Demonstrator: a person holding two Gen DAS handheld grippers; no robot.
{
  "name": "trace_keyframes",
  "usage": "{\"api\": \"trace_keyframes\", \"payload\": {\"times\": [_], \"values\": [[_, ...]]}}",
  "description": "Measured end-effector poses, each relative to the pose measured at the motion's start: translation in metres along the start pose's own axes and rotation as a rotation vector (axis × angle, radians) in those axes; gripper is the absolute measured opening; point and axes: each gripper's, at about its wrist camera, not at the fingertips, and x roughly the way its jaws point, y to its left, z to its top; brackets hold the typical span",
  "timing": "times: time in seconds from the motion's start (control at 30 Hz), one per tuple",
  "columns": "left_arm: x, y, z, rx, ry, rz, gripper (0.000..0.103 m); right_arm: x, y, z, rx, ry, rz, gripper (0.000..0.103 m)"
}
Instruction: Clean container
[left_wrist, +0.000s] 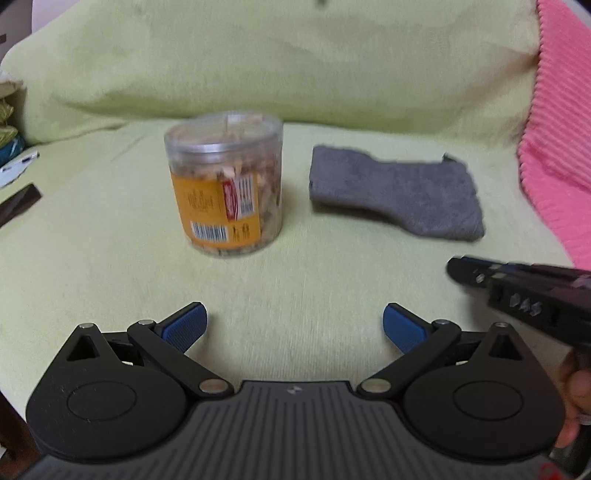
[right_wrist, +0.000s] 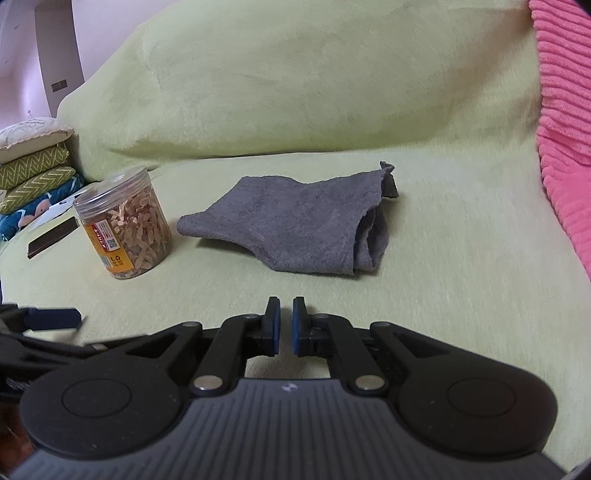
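A clear plastic jar (left_wrist: 225, 186) with an orange label and a transparent lid stands upright on the green-covered sofa seat; it holds pale dried snack pieces. The right wrist view shows the jar (right_wrist: 123, 223) at the left. A folded grey cloth (left_wrist: 397, 194) lies to the jar's right, also seen as the grey cloth (right_wrist: 295, 225) in the right wrist view. My left gripper (left_wrist: 294, 326) is open, short of the jar, with nothing between its blue pads. My right gripper (right_wrist: 286, 323) is shut, empty, just short of the cloth's near edge.
A pink ribbed blanket (right_wrist: 565, 122) drapes over the right side. Stacked cushions (right_wrist: 35, 162), a dark flat object (right_wrist: 51, 238) and papers lie at the left edge of the seat. The green backrest (left_wrist: 277, 62) rises behind. A hand (left_wrist: 572, 402) holds the right gripper's body (left_wrist: 524, 291).
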Motion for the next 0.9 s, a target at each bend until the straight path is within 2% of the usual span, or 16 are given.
{"api": "trace_keyframes", "payload": {"times": [0.27, 0.9], "values": [[0.0046, -0.0052, -0.0033, -0.018, -0.022, 0.029, 0.102, -0.0023, 0.0015, -0.0038, 0.013, 0.0, -0.001, 0.003], [0.0042, -0.0095, -0.0025, -0.03, -0.023, 0.037, 0.103, -0.0009, 0.0032, -0.0025, -0.001, 0.001, -0.009, 0.003]]}}
